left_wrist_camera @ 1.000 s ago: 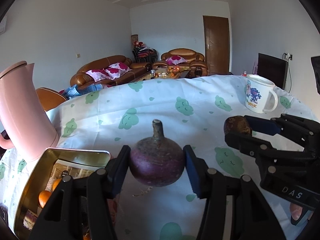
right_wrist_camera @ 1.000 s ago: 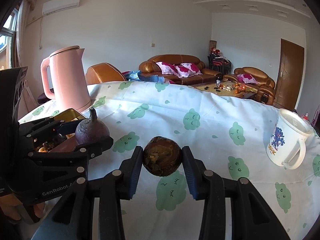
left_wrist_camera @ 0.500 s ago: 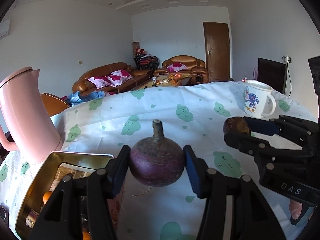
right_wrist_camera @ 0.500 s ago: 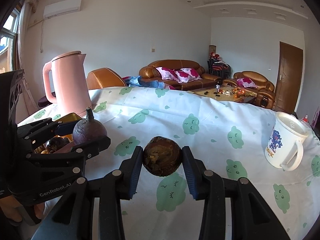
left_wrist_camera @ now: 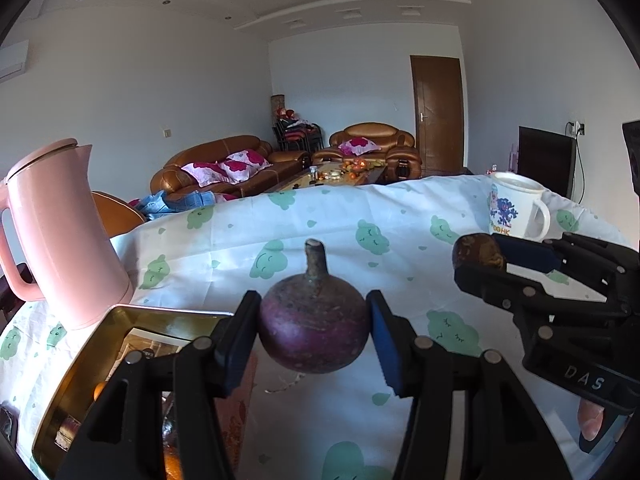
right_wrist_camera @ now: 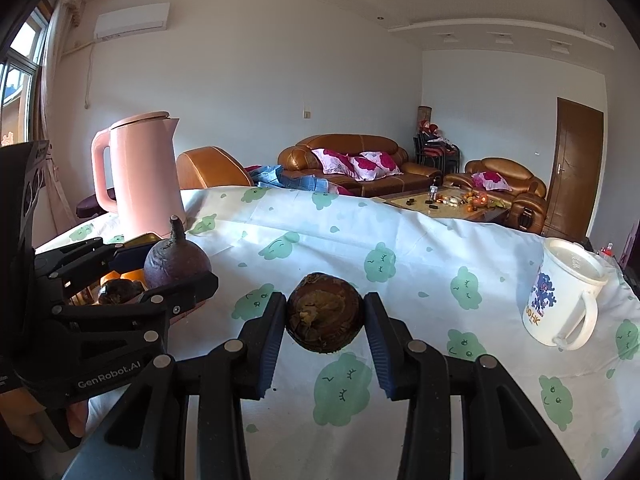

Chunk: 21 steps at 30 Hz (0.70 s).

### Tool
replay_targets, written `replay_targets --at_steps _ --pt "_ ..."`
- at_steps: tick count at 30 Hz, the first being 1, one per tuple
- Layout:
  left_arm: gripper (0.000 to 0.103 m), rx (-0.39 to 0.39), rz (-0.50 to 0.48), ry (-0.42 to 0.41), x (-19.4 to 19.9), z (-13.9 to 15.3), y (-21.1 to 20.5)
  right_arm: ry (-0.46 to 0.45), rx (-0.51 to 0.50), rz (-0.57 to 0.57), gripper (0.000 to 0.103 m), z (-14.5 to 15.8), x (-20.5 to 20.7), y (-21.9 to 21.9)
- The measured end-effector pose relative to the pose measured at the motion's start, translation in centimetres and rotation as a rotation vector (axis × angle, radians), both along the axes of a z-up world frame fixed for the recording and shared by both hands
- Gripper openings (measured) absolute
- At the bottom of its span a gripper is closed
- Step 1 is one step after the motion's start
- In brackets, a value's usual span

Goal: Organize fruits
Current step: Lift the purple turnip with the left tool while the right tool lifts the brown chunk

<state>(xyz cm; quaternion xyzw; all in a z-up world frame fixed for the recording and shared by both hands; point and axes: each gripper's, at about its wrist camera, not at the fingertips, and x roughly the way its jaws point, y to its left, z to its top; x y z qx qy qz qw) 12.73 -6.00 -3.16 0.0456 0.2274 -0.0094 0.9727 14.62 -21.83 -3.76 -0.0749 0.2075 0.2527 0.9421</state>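
A purple stemmed fruit (left_wrist_camera: 314, 330) sits clamped between the pads of the left hand-held gripper (left_wrist_camera: 312, 336), lifted above the desk (left_wrist_camera: 400, 280) just beside a gold tin (left_wrist_camera: 80, 364) holding other fruit. The right hand-held gripper (right_wrist_camera: 325, 324) is closed on a round brown fruit (right_wrist_camera: 325, 318), also off the cloth. A pink kettle (left_wrist_camera: 60, 236) stands behind the tin; a white mug (right_wrist_camera: 564, 292) stands far right
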Motion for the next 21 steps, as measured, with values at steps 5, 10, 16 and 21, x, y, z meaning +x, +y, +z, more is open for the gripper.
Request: replay_targets --at_steps 5,10,16,21 --pt "0.056 -0.002 0.006 -0.024 -0.5 0.2 0.1 -0.011 0.001 0.005 0.042 0.0 -0.3 0.0" --pt "0.056 -0.004 0.008 -0.043 -0.9 0.4 0.1 -0.021 0.009 0.002 0.042 0.2 -0.5 -0.1" --pt "0.056 0.005 0.004 -0.069 -1.6 0.5 -0.1 -0.037 0.010 0.005 0.042 0.3 -0.9 -0.1" --pt "0.056 0.000 0.006 -0.082 -1.8 0.6 0.1 -0.046 0.012 0.005 0.042 0.4 -1.1 -0.1"
